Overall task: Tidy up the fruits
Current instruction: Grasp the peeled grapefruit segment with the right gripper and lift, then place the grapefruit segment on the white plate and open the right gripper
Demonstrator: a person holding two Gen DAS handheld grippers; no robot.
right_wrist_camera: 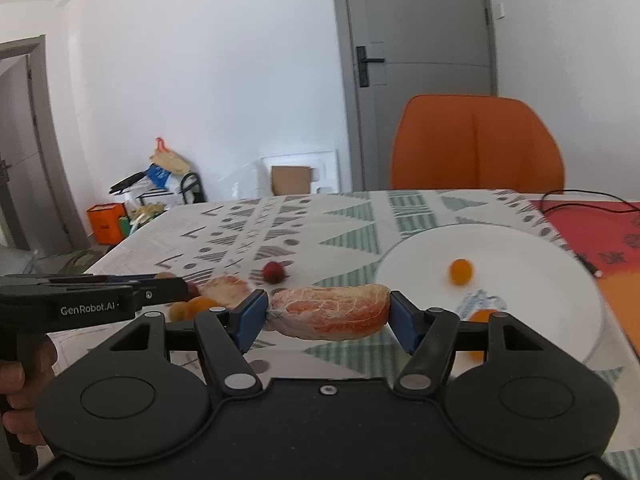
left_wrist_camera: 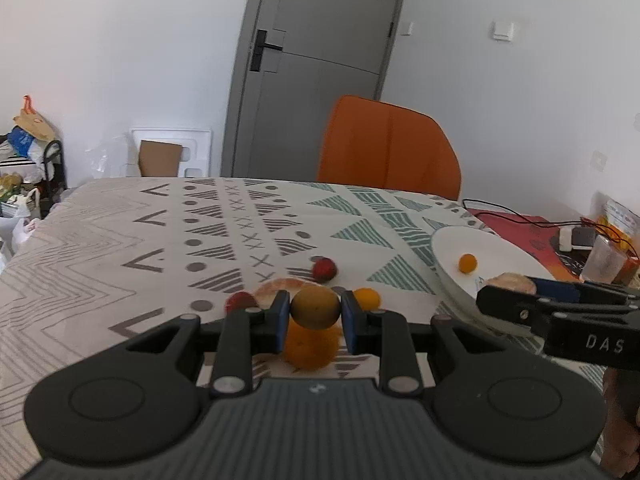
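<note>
1. The left gripper [left_wrist_camera: 315, 312] was closed on a round brown fruit [left_wrist_camera: 315, 306], its blue pads [left_wrist_camera: 282, 320] pressed against both sides, holding it above the table.
2. Just below that fruit lay a large orange [left_wrist_camera: 310, 347] on the patterned tablecloth [left_wrist_camera: 120, 248].
3. The right gripper [right_wrist_camera: 328, 314] was clamped on a peeled grapefruit segment [right_wrist_camera: 329, 312], gripped end to end between its blue pads [right_wrist_camera: 252, 318], near the plate's left rim.
4. Beyond the left gripper, a second segment [left_wrist_camera: 276, 287] rested on the cloth, with a red fruit [left_wrist_camera: 240, 301] just to its left, a small orange [left_wrist_camera: 367, 298] to its right and another red fruit [left_wrist_camera: 323, 269] behind it.
5. The white plate [right_wrist_camera: 520, 248] sat at the right of the table, with a small orange fruit [right_wrist_camera: 461, 271] on it; a second orange fruit [right_wrist_camera: 482, 315] showed partly behind the right gripper's linkage.
6. To the plate's right lay a red mat [right_wrist_camera: 600, 228] crossed by a black cable [right_wrist_camera: 588, 194].
7. At the table's far edge stood an orange chair [right_wrist_camera: 478, 144], and behind it a grey door [right_wrist_camera: 424, 40].
</note>
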